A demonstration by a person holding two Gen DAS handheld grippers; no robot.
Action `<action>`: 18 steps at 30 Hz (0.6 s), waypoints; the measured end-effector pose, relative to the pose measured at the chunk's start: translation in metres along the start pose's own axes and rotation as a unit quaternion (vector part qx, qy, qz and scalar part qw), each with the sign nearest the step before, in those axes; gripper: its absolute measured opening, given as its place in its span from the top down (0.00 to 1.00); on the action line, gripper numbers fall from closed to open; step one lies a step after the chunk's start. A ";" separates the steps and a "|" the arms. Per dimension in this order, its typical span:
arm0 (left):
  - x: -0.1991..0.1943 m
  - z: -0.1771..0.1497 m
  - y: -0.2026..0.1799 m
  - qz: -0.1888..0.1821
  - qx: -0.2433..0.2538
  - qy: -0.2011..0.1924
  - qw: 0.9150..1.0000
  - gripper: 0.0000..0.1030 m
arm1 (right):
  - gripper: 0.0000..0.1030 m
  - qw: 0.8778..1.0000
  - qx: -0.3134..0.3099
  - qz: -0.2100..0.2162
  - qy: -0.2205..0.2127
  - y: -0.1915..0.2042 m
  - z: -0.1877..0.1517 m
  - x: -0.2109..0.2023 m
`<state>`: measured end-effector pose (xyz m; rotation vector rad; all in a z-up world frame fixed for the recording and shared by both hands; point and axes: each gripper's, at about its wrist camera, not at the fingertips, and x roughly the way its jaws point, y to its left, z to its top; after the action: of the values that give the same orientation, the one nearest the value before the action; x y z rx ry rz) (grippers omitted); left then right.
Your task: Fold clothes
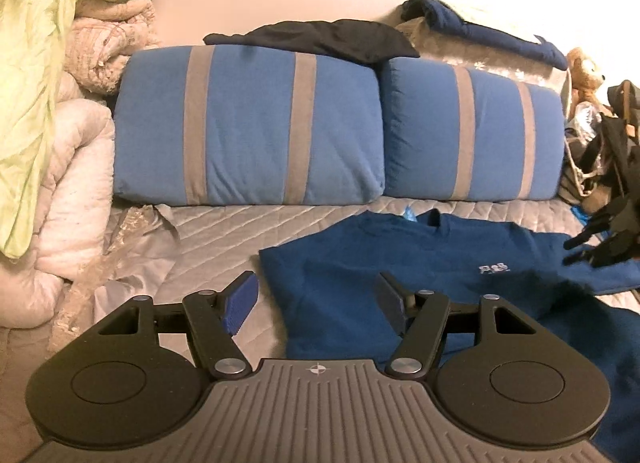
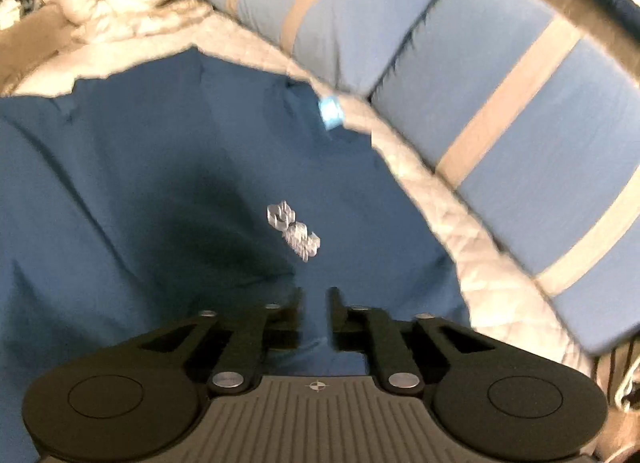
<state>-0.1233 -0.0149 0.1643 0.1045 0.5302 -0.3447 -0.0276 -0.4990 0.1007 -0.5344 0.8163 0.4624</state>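
A dark blue T-shirt point(image 1: 400, 263) lies spread on the grey quilted bedcover point(image 1: 224, 231), its collar toward the pillows. A small white logo point(image 1: 493, 269) marks its chest, and a light blue tag point(image 2: 330, 111) shows at the neck. My left gripper point(image 1: 316, 287) hovers above the shirt's left edge, jaws wide and nothing between them. My right gripper point(image 2: 315, 297) points down at the shirt point(image 2: 160, 183) just below the logo point(image 2: 294, 231). Its jaws stand a narrow gap apart with only the cloth below showing through. It also shows as a dark blur, the right gripper point(image 1: 576, 253), over the shirt's right sleeve.
Two blue pillows with grey stripes point(image 1: 248, 127) point(image 1: 472, 131) line the back, with dark garments point(image 1: 320, 37) draped on top. White quilts and a pale green cloth point(image 1: 36, 63) are piled at left. A teddy bear point(image 1: 584, 71) and bags sit at right.
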 end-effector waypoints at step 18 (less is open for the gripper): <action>-0.005 0.007 -0.045 -0.028 -0.005 -0.004 1.000 0.26 | 0.10 0.995 0.054 -0.071 -0.035 0.015 -0.015 -0.011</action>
<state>-0.1399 -0.0570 0.1720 0.0796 0.5278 -0.3976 -0.0510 -0.4987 0.0966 -0.4689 0.7264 0.3036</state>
